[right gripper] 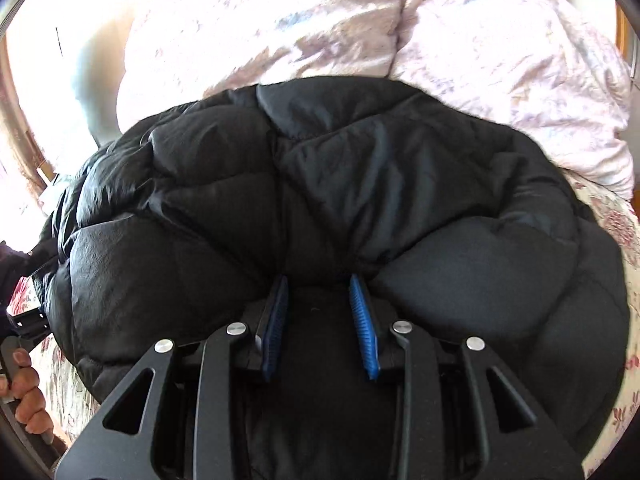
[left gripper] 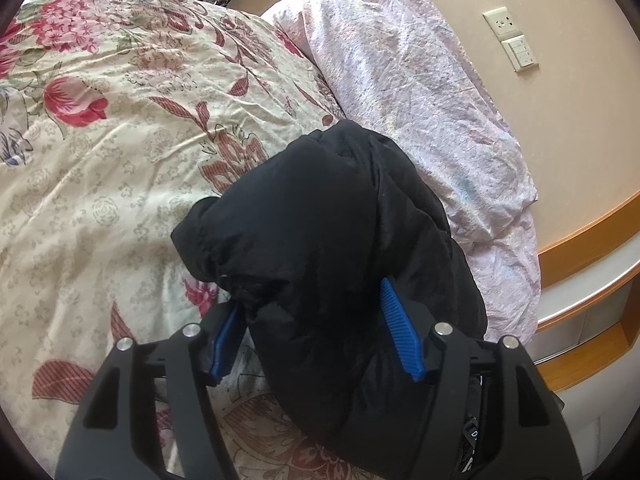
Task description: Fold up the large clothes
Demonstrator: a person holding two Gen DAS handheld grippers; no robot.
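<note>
A black padded jacket (left gripper: 320, 216) lies bundled on a flowered bed cover (left gripper: 100, 140). My left gripper (left gripper: 308, 304) is shut on a thick roll of it, and the blue pads (left gripper: 394, 312) press into the fabric from both sides. In the right wrist view the quilted jacket (right gripper: 328, 184) fills most of the picture. My right gripper (right gripper: 318, 284) is shut on a fold of it, with the fabric bunched between the blue pads (right gripper: 362, 312). Both sets of fingertips are sunk in the cloth.
A pale pink duvet (left gripper: 420, 92) is heaped behind the jacket, against a beige wall with a socket and switch (left gripper: 512, 40). A wooden bed frame (left gripper: 584, 232) curves at the right. A person's hand (right gripper: 24, 392) shows at the lower left of the right wrist view.
</note>
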